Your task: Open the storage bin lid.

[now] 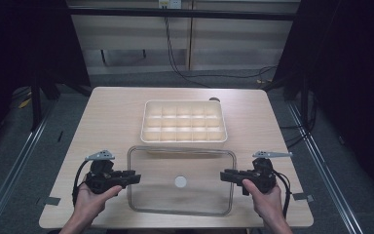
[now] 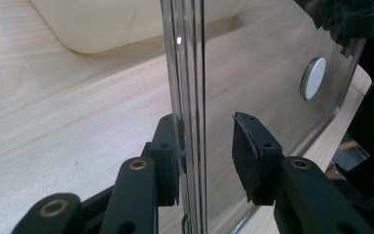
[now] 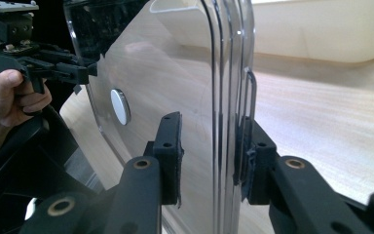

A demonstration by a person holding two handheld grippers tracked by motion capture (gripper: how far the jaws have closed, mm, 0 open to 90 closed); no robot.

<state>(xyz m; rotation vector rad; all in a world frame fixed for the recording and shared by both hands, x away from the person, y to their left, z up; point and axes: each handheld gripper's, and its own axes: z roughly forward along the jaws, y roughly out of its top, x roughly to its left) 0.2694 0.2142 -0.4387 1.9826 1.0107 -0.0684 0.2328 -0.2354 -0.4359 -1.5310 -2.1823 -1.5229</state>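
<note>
High view places the clear plastic lid [image 1: 180, 181] flat on the near half of the wooden table [image 1: 112, 112], its far edge just beside the cream compartment box [image 1: 184, 122], which has 15 cells in 3 rows of 5. A white round knob [image 1: 180, 182] marks the lid centre. The left gripper [image 1: 135, 178] sits at the lid's left rim and the right gripper [image 1: 224, 175] at its right rim, each held in a hand [image 1: 90, 200]. In the left gripper view the rim [image 2: 189, 97] stands between the jaws, touching one pad [image 2: 168, 161], while the other pad [image 2: 248, 156] stands off with a gap showing. In the right gripper view the rim [image 3: 226, 97] likewise lies between the jaws, which are narrowed about it; whether both pads press is hard to tell. Judged step: securing the lid at 2 opposite edges. The next move calls for a level, simultaneous lift and a forward carry over the box, keeping both rims square to the box walls.
</note>
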